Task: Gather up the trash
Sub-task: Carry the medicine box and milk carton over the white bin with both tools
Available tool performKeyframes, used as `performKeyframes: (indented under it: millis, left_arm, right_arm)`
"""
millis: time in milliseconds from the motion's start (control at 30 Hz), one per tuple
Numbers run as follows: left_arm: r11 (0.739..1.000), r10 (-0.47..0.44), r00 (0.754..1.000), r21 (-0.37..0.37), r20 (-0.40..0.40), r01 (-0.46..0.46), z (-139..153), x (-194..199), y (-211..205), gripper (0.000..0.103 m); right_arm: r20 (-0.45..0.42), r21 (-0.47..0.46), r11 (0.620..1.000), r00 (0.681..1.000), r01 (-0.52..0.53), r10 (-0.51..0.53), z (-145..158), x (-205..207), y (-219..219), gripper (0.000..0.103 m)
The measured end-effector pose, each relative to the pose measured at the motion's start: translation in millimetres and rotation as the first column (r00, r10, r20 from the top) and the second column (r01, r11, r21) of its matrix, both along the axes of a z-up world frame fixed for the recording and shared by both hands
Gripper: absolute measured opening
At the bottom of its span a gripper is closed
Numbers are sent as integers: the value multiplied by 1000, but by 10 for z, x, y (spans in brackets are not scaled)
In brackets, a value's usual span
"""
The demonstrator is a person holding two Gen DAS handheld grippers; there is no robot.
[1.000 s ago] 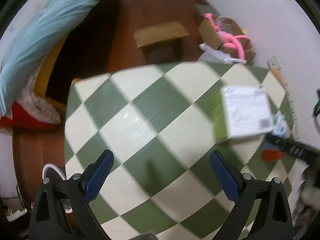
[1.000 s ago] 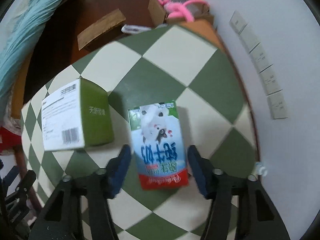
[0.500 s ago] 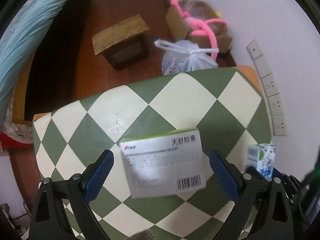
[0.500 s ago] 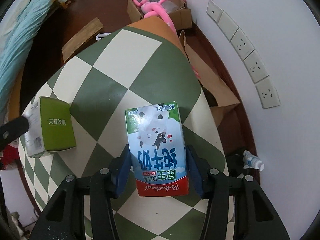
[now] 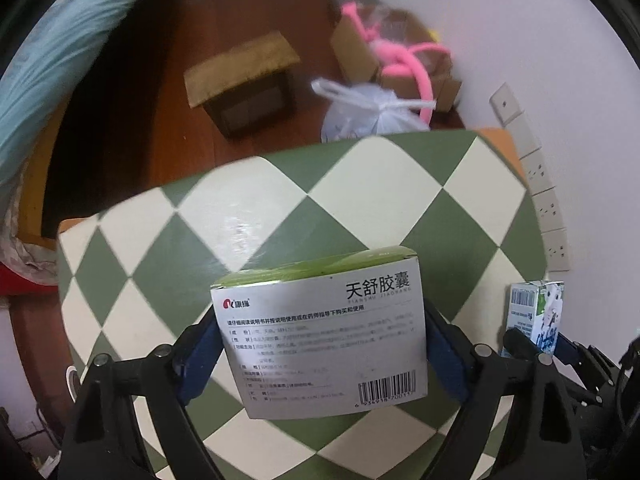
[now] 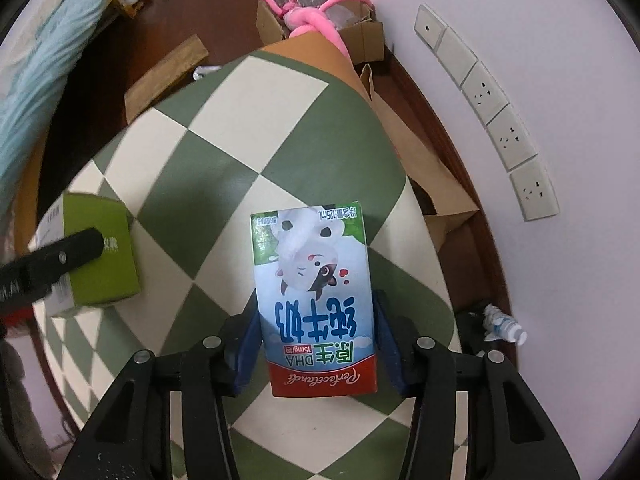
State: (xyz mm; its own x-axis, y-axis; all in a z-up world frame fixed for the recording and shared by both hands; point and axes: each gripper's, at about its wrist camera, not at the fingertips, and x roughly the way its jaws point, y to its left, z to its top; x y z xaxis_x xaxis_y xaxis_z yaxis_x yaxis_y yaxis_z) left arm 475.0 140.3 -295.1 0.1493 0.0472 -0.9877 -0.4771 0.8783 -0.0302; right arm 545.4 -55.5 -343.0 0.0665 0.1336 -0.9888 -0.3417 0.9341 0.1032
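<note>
Checkered green-and-cream tabletop (image 6: 280, 128), paper bag (image 6: 424, 172) at its right edge. Right gripper (image 6: 316, 344) clamps milk carton (image 6: 314, 300), likely for bagging. Left gripper (image 5: 320, 344) jaws closing around medicine box (image 5: 324, 336), lower centre.

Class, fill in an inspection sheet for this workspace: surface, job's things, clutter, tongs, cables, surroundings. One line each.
Surface: table with a green and cream check cover.
Job's things: medicine box; milk carton.
Clutter: nothing seen on the table.
Tongs: left tongs closing around the medicine box; right tongs shut on the milk carton.
Cables: nothing seen.
Surroundings: paper bag beside the table, stool, plastic bag, cardboard box with a pink toy, wall sockets, small bottle on the floor.
</note>
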Motion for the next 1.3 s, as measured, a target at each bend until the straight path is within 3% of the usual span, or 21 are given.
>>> performKeyframes:
  millis: [367,767,1067,1167,1300]
  left_arm:
    - [992,26,977,118,209,-52,904,-1144,216,89]
    - [957,157,922,176,353,-230,1603,-2882,874,89]
    - [912,294,869,156,398,-380,1749,-4266,1556,89]
    - [890,354,851,140,389,-434,1673,-4725,1830,89]
    - [848,470,814,84,341,-524,1366,-5315,2271,89]
  right_arm:
    - [120,125,989,991,-76,61,712,-753,222,52]
    - [279,217,929,931,-299,235,1627,-2228,1112,52]
    - [280,300,840,884,-452,375,1821,-3498,2090,52]
    - [259,318,805,863,-500,434,1742,-3934,2443,52]
    - [207,320,765,829,-559,519,1479,-4527,2968,52]
